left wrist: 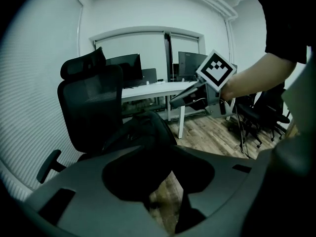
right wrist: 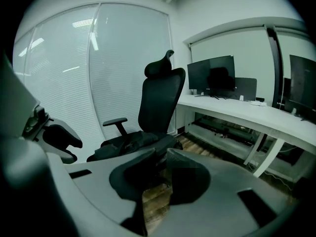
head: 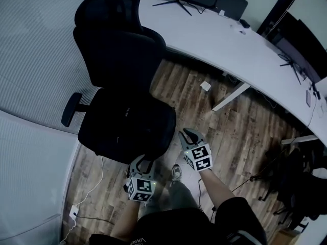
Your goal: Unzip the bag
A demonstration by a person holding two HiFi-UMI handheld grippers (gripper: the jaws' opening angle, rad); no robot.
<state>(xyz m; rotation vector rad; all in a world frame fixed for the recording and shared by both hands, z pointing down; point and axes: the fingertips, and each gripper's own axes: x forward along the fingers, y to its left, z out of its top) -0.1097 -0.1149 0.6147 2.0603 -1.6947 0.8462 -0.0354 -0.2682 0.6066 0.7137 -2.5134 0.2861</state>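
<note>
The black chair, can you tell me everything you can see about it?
The black chair is an office chair with a tall back, a curved headrest on top and one padded armrest showing. It stands upright on the wooden floor, beside the long white desk and near the pale striped wall. A dark, slumped bag lies on its seat. Its legs are hidden under the seat.

I see a dim, bluish room lit mainly by the pale window wall, the black chair a near-featureless dark mass, and both my gripper views bowed and blackened at the corners.
</note>
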